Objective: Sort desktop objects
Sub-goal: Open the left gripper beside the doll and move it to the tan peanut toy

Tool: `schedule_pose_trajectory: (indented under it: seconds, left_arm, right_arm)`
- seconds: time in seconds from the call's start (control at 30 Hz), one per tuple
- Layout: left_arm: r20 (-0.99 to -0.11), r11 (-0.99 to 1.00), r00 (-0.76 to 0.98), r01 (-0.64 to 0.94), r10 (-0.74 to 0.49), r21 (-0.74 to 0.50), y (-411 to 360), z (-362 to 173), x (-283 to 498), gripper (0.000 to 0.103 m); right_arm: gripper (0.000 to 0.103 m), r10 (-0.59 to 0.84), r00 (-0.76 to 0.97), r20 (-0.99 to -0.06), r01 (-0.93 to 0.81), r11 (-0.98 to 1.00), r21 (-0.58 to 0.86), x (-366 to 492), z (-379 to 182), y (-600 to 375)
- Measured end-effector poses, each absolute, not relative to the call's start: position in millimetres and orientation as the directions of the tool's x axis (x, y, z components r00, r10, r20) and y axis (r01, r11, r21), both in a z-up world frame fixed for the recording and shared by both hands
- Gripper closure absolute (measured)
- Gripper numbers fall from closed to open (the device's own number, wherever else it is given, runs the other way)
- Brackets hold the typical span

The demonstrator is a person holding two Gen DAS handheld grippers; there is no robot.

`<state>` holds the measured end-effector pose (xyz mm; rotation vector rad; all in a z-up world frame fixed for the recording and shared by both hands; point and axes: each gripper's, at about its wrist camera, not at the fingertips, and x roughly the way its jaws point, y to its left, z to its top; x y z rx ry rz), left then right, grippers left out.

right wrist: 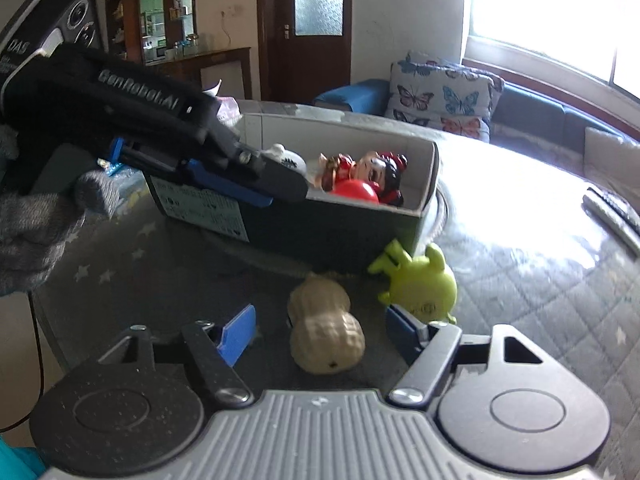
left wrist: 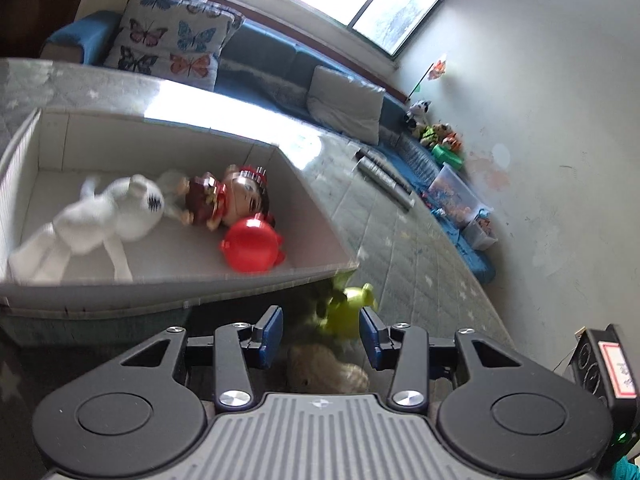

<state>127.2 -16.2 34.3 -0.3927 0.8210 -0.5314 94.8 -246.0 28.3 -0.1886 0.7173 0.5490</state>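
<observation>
An open white cardboard box (left wrist: pixel 312 216) (right wrist: pixel 424 184) stands on the quilted table cover and holds a white plush (left wrist: pixel 108 216), a doll (left wrist: pixel 236 196) (right wrist: pixel 372 172) and a red pig toy (left wrist: pixel 252 244) (right wrist: pixel 358 192). A green toy (left wrist: pixel 350 310) (right wrist: pixel 420 284) and a tan peanut toy (left wrist: pixel 324 372) (right wrist: pixel 326 328) lie on the table in front of the box. My left gripper (left wrist: pixel 320 332) (right wrist: pixel 280 190) hangs open above the box's near wall, holding nothing. My right gripper (right wrist: pixel 322 332) is open, its blue pads on either side of the peanut without touching it.
A hand in a grey glove (right wrist: pixel 40 220) holds the left gripper. Dark remotes (left wrist: pixel 384 178) (right wrist: pixel 612 212) lie further along the table. Behind is a blue sofa with a butterfly cushion (left wrist: pixel 168 40) (right wrist: pixel 440 92). Toy bins (left wrist: pixel 456 196) stand by the wall.
</observation>
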Motion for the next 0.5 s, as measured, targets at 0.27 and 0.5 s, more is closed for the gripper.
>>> schedule_pose_trajectory:
  seconds: [0.27, 0.5]
  left_arm:
    - [-0.618, 0.784, 0.499, 0.257, -0.608, -0.565, -27, 2, 130, 0.058]
    - [-0.609, 0.75, 0.469, 0.213, -0.64, -0.626, -28, -17, 135, 0.058]
  right_arm:
    - [0.043, 0.41, 0.607, -0.681, -0.521, 0.852, 0.049, 97, 16, -249]
    - [0.054, 0.414, 0.592, -0.691, -0.51, 0.857, 0.077, 101, 11, -251]
